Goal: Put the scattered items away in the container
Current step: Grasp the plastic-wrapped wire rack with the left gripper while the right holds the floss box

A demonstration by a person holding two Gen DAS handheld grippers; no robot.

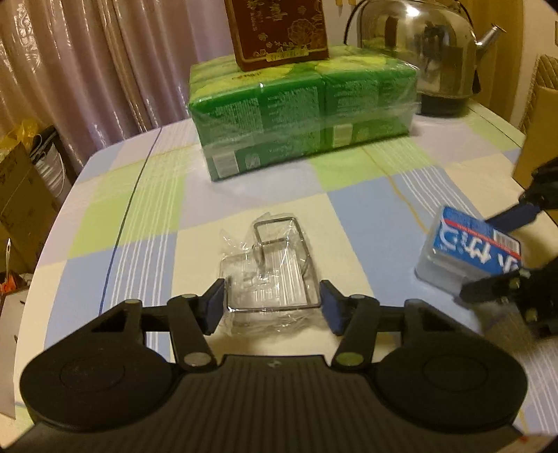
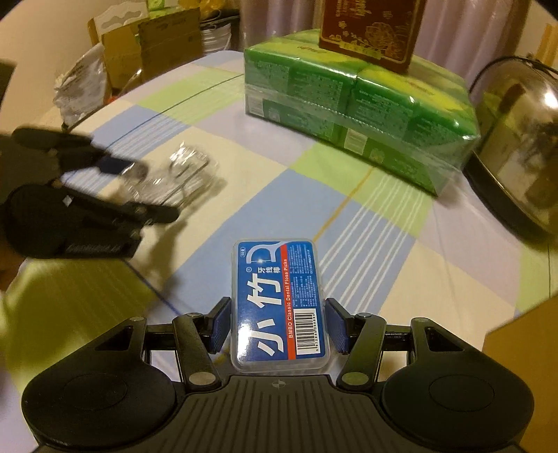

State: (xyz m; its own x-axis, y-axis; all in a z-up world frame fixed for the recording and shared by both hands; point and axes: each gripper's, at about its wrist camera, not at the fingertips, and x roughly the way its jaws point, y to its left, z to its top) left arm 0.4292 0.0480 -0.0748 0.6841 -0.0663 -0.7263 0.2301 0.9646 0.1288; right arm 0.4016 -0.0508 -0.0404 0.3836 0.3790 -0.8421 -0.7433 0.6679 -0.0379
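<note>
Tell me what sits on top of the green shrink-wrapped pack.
A dark red box with gold floral print stands on the green pack. The box's top is cut off, and the pack's surface beneath it is covered.

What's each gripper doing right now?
Left gripper: open, straddling the wrapped wire rack.
Right gripper: shut on the floss pick box.
</note>
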